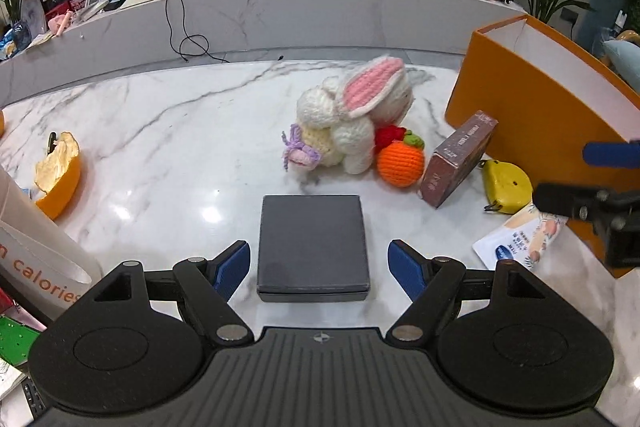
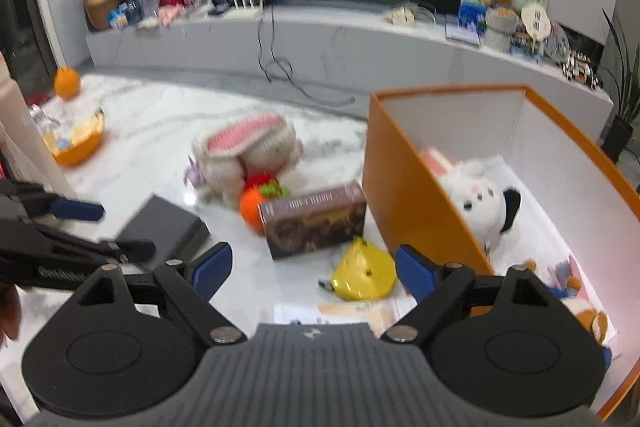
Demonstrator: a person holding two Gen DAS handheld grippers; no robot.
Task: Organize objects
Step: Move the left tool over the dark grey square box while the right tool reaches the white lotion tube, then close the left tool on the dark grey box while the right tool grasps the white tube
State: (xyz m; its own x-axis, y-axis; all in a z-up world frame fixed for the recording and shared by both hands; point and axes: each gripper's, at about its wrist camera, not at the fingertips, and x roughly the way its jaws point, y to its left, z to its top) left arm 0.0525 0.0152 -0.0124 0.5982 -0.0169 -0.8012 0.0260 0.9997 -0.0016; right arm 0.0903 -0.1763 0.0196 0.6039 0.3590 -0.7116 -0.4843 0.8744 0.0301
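Sitting flat on the marble surface (image 1: 160,131), the dark grey box (image 1: 313,247) lies right in front of the left tongs (image 1: 319,265), its near end between the two blue pads, and those jaws stand released with clear gaps on both sides, gripping nothing. Just beyond the box, the crocheted rabbit (image 1: 352,115) lies tipped on its side, pink-lined ear up, with a knitted orange (image 1: 401,163) touching its right flank and a bit of red and green yarn tucked between them. Right of the orange, a brown card box (image 1: 456,159) stands tilted, leaning toward the tall orange bin (image 1: 520,107), and a yellow tape measure (image 1: 506,187) lies just beside it on the near side. A printed packet (image 1: 516,241) lies flat nearer still, by the bin's wall. Over on the right-hand camera, blurred, the right tongs (image 2: 314,273) are also released, wide apart and empty, hovering above that yellow tape measure (image 2: 364,273) and the packet below it. The orange bin (image 2: 416,187) opens to the right of them, white inside, and a white plush toy (image 2: 480,199) with a black ear lies in it, more small toys bunched in the near corner. Far left on the surface, an orange bowl-like shell (image 1: 60,183) holds something pale, and a white carton (image 1: 40,251) with orange lettering stands at the near left edge.
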